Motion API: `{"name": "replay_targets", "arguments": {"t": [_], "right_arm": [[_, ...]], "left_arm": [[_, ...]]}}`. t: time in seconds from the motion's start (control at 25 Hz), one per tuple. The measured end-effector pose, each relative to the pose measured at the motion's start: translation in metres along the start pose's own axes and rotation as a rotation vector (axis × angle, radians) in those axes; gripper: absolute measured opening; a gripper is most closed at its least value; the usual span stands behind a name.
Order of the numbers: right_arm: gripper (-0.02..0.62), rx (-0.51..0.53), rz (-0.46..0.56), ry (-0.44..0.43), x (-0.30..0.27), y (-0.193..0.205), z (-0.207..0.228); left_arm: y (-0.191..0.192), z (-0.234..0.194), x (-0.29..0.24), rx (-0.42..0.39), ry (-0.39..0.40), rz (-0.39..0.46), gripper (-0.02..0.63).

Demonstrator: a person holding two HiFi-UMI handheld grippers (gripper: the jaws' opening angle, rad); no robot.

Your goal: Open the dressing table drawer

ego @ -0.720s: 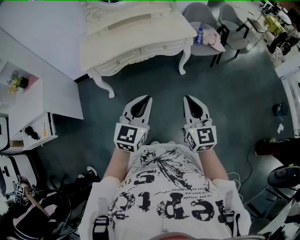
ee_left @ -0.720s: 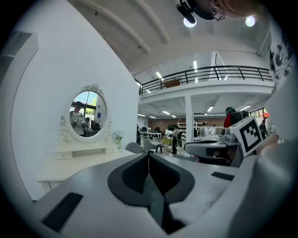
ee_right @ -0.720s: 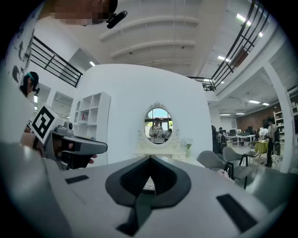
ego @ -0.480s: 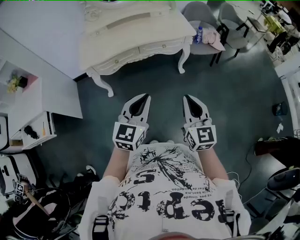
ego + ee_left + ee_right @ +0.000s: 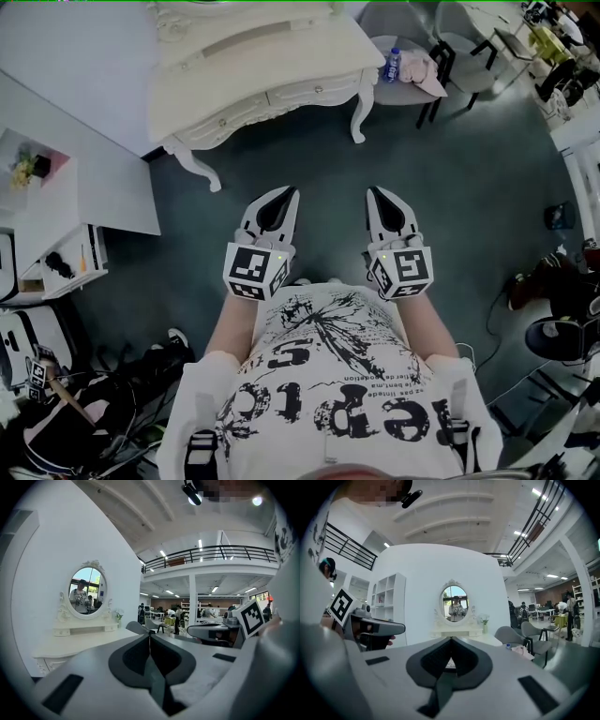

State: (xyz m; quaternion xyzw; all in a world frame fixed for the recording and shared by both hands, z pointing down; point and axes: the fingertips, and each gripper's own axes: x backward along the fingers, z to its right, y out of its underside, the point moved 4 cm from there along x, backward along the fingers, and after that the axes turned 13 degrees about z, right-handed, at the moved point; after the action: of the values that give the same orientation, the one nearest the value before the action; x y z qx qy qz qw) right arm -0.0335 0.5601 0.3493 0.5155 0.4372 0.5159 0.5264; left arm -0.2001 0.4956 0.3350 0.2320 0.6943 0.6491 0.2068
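The white dressing table (image 5: 253, 70) stands across the teal floor, well ahead of both grippers. Its two front drawers (image 5: 281, 101) look pushed in, each with a small knob. My left gripper (image 5: 291, 191) and right gripper (image 5: 375, 191) are side by side in front of the person's body, pointing at the table and far short of it. Both have their jaws together with nothing between them. In the left gripper view the oval mirror (image 5: 87, 593) and the table top (image 5: 79, 644) lie beyond the left gripper (image 5: 150, 634). The mirror (image 5: 454, 601) stands straight ahead of the right gripper (image 5: 451, 639).
Grey chairs (image 5: 417, 52) stand right of the table, one with a bottle (image 5: 392, 66) and a pink cloth on it. A white shelf unit (image 5: 56, 225) lines the left wall. Bags and cables (image 5: 84, 412) lie on the floor at lower left, dark gear (image 5: 562, 291) at right.
The dressing table has slid slightly up and left in the head view. Both grippers remain shut and side by side in front of the person.
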Motion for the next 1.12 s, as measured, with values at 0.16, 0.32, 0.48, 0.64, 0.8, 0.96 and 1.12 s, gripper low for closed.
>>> {"name": "replay_targets", "arguments": {"t": [0.16, 0.32, 0.48, 0.64, 0.8, 0.96, 1.12], "right_arm": [[0.018, 0.002, -0.017, -0.003, 0.001, 0.004, 0.025], [0.018, 0.006, -0.025, 0.007, -0.005, 0.013, 0.045], [0.017, 0.003, -0.024, 0.016, -0.026, 0.019, 0.057], [0.017, 0.004, -0.027, 0.032, -0.057, 0.023, 0.067], [0.017, 0.005, -0.03, 0.037, -0.108, 0.026, 0.072], [0.017, 0.037, -0.012, 0.011, -0.174, 0.025, 0.069], [0.017, 0.047, -0.004, 0.029, -0.246, 0.026, 0.071]], "left_arm": [[0.008, 0.012, -0.016, 0.009, -0.011, -0.005, 0.02], [0.022, 0.017, -0.032, 0.021, -0.009, -0.019, 0.02], [0.031, 0.007, -0.049, 0.016, 0.005, -0.033, 0.02], [0.032, -0.018, -0.077, 0.015, 0.014, -0.031, 0.02], [0.024, -0.061, -0.114, 0.016, 0.026, -0.014, 0.02], [0.015, -0.115, -0.154, 0.008, 0.049, -0.008, 0.02], [0.004, -0.179, -0.194, 0.005, 0.051, -0.001, 0.02]]}}
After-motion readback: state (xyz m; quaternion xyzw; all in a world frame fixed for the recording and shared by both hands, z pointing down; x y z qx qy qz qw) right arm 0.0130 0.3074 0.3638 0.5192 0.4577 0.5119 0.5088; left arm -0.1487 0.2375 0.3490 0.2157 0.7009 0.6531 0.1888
